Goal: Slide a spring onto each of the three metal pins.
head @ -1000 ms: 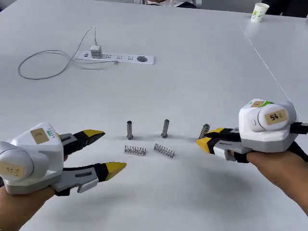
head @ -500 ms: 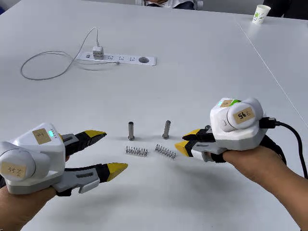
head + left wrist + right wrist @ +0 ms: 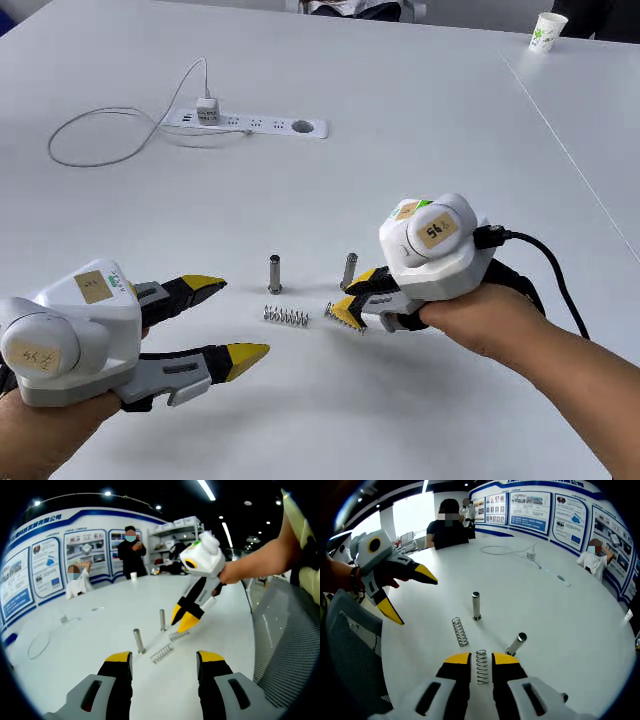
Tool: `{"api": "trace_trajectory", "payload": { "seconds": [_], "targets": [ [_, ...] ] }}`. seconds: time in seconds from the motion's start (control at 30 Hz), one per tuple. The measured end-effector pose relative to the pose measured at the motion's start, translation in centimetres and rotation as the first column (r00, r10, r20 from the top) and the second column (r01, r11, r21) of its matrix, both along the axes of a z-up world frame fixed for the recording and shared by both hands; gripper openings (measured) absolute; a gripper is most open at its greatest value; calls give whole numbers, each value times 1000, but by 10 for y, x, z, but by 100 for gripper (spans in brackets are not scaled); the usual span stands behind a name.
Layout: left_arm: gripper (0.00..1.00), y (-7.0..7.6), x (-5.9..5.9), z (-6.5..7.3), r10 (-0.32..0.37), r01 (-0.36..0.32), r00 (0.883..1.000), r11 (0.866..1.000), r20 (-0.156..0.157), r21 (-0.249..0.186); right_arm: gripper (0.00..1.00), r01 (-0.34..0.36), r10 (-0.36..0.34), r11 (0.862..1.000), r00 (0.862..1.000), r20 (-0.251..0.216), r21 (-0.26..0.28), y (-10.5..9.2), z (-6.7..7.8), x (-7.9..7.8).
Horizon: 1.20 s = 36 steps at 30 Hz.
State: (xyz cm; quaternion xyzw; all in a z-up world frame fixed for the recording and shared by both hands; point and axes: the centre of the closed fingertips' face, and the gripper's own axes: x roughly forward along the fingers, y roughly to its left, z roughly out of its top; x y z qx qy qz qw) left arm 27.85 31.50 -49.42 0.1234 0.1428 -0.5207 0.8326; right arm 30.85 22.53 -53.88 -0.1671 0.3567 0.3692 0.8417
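On the white surface (image 3: pixel 420 150), a small silver coiled-wire spring (image 3: pixel 481 666) lies between the narrowly parted jaws of the right hand-held gripper (image 3: pixel 481 656), just beside a grey metal pin (image 3: pixel 516 644). Left hand-held gripper (image 3: pixel 243 317): wide, empty. Assessment: spring light, springy, liable to roll or flick away; grip gently mid-length.

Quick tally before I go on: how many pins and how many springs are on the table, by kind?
Metal pins, both upright and bare: 2
Springs, both lying loose on the table: 2
Total: 4
The right tongs straddle one of the springs.
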Motion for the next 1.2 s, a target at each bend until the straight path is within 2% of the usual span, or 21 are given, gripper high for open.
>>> {"api": "trace_trajectory", "payload": {
  "seconds": [0.13, 0.7, 0.93, 1.2],
  "targets": [
    [53, 0, -1, -1, 0, 0, 1000, 1000, -3, 0, 16, -38, 37, 998, 999, -23, -45, 5, -9, 1],
    [52, 3, 0, -3, 3, -3, 1000, 1000, -10, 0, 13, -63, 56, 993, 996, -74, -103, 7, -28, 5],
    [52, 3, 0, -4, 4, -4, 1000, 1000, -11, 1, 12, -52, 45, 994, 996, -76, -95, 6, -27, 4],
    [51, 0, -2, -5, -3, 3, 1000, 1000, -13, -1, 12, -24, 22, 998, 999, -39, -50, 6, -10, 1]
  ]
}}
